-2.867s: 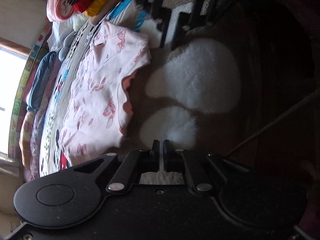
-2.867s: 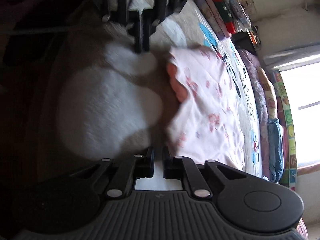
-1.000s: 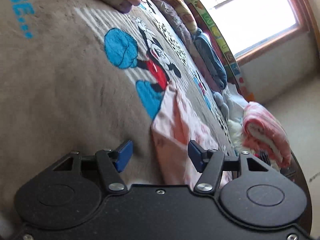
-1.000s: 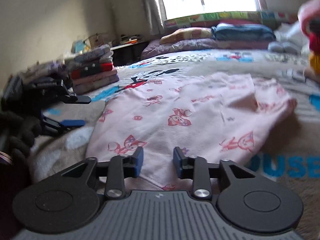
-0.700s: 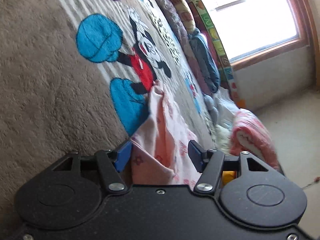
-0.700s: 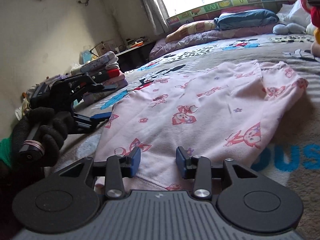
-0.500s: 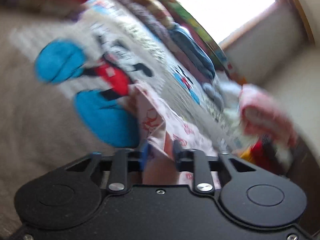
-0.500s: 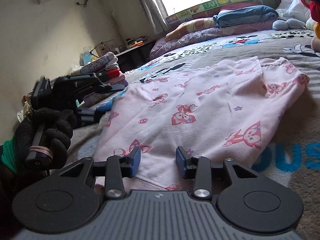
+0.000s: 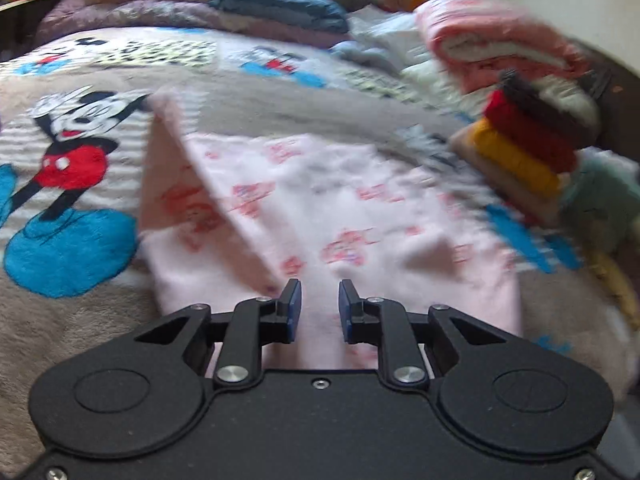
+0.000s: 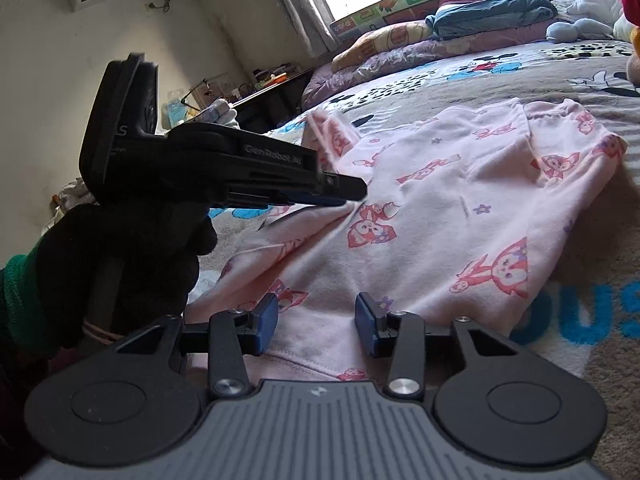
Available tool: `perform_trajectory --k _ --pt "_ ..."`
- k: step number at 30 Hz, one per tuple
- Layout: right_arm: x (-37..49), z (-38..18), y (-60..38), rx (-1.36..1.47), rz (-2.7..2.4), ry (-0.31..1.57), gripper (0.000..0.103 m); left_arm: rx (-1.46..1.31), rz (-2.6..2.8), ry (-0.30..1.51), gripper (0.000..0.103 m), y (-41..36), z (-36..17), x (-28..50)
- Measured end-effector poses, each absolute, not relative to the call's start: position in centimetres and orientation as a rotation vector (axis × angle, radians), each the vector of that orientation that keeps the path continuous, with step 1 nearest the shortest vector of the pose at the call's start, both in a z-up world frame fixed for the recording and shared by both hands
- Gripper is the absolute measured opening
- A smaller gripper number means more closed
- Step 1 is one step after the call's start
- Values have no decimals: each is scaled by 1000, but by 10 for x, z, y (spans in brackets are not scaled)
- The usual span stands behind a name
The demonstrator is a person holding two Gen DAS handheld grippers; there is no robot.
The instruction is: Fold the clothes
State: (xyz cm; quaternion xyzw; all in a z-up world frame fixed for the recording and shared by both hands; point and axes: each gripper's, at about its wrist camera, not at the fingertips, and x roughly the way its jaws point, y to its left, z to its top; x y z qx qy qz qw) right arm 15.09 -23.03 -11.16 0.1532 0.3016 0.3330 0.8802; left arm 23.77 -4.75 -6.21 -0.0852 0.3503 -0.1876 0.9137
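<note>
A pink garment (image 9: pixel 340 200) with red cartoon prints lies spread on the Mickey Mouse blanket (image 9: pixel 72 184). In the left wrist view my left gripper (image 9: pixel 319 292) has a fold of that cloth filling the narrow gap between its blue pads, and its jaws are opening slightly. The right wrist view shows the left gripper (image 10: pixel 356 196), in a black-gloved hand (image 10: pixel 120 260), with the garment's (image 10: pixel 460 220) side edge lifted off the bed. My right gripper (image 10: pixel 316 304) sits low at the near hem. Its jaws are opening, and the hem lies between the fingers without the pads pressing it.
A stack of folded clothes (image 9: pixel 528 148) in red, yellow and beige stands at the right, with a rolled pink blanket (image 9: pixel 500 40) above it. Pillows and folded bedding (image 10: pixel 492 16) line the far side under the window. A dark desk (image 10: pixel 272 92) stands beyond the bed.
My left gripper closed on the garment's side edge, rolled upright, and carried the edge up and across over the garment. The right gripper stayed at the hem, jaws slightly wider.
</note>
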Motion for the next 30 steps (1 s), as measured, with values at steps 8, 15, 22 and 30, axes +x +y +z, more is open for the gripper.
perform_trajectory --k 8,15,22,30 --pt "152 -112 -229 309 697 634 46 -371 -257 530 23 41 -19 223" --pt "152 -113 -228 300 698 630 47 -666 11 592 23 129 -61 264" --pt "152 -114 -229 305 706 629 48 -605 -24 700 23 102 -82 284" --pt "153 -114 -230 312 711 632 48 -372 -76 625 0 62 -52 274"
